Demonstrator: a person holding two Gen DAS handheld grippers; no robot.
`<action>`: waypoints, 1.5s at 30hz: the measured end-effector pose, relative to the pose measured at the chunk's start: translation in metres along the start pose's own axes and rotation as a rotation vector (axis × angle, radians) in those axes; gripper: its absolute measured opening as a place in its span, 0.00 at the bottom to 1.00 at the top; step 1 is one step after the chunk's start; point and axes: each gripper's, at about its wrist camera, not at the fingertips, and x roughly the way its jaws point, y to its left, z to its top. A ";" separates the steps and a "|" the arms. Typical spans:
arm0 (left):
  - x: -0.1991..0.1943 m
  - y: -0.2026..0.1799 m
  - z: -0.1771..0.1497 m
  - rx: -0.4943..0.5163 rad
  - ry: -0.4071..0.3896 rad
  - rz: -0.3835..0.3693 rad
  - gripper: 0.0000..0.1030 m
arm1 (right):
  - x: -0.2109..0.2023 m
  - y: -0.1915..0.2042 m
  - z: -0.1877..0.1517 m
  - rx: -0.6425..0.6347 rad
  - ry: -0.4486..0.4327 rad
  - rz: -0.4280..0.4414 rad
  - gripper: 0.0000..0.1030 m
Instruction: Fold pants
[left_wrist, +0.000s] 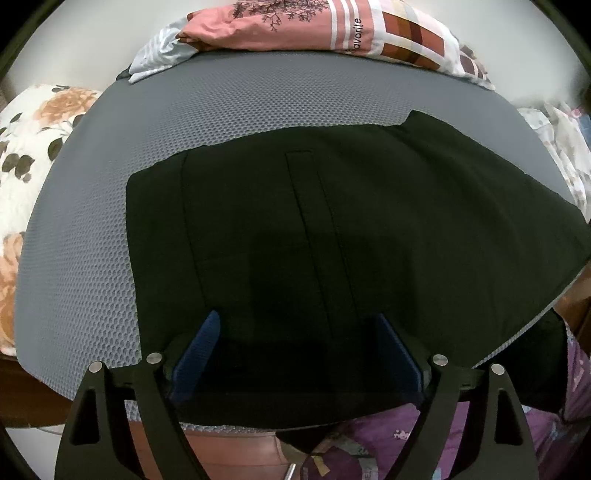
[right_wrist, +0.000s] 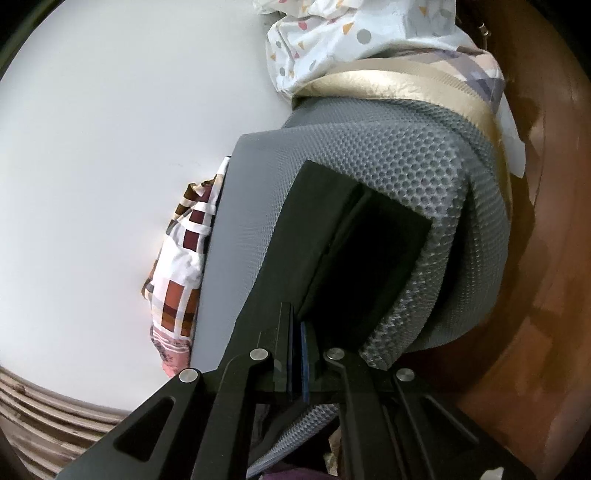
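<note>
Black pants (left_wrist: 332, 236) are lying flat along the mat's (left_wrist: 81, 258) near edge, the left gripper (left_wrist: 295, 354) hovering apart above them while the right gripper (right_wrist: 297, 354), pressed together, is holding nothing visible.

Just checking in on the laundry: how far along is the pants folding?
Done: the black pants lie spread flat on the grey mesh mat. In hand: the right gripper is shut, seemingly pinching the fabric edge; the left gripper hovers open above. Left: the folds themselves.

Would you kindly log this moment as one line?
left claw: open over pants | right claw: shut on pants | surface: grey mesh mat
</note>
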 end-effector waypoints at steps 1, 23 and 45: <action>0.000 0.001 0.000 0.001 0.000 -0.003 0.84 | 0.000 -0.001 0.000 -0.001 0.005 -0.012 0.04; 0.008 -0.012 -0.005 0.076 -0.006 -0.006 0.99 | -0.047 -0.053 0.014 0.132 -0.148 -0.012 0.13; 0.005 -0.014 -0.007 0.070 -0.046 -0.016 1.00 | -0.021 -0.025 0.019 0.069 -0.125 -0.113 0.39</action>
